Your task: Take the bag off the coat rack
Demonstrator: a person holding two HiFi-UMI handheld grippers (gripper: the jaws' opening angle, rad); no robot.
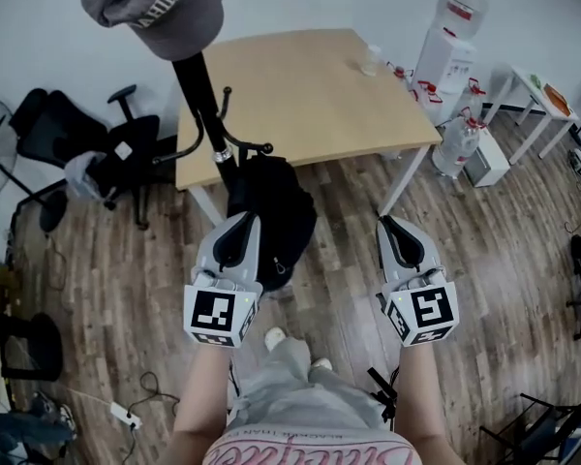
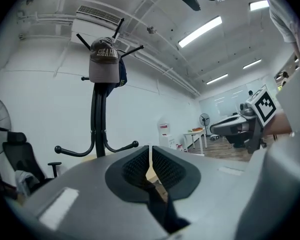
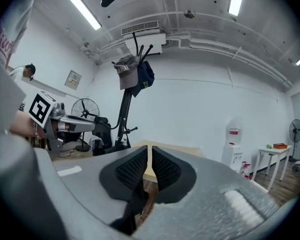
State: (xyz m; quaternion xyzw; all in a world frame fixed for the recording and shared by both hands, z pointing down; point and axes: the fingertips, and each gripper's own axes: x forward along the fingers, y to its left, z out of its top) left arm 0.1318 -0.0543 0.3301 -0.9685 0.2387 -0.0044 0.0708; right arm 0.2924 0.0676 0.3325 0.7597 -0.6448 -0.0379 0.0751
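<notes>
Cap (image 1: 160, 8) tops coat rack (image 1: 205, 105); table (image 1: 300, 85) behind at 12 o'clock. Bag (image 1: 271, 216) hangs, long axis 12-to-6. Left gripper (image 1: 240, 221) and right gripper (image 1: 388, 225) both closed, empty.

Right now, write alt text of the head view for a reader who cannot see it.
A black bag hangs on a coat rack topped with a grey cap, before a wooden table. Nearer the camera, the left gripper and right gripper are shut and empty.

Black bag (image 1: 276, 216), bulky, soft, hangs from lower hook of black coat rack (image 1: 201, 100).
</notes>
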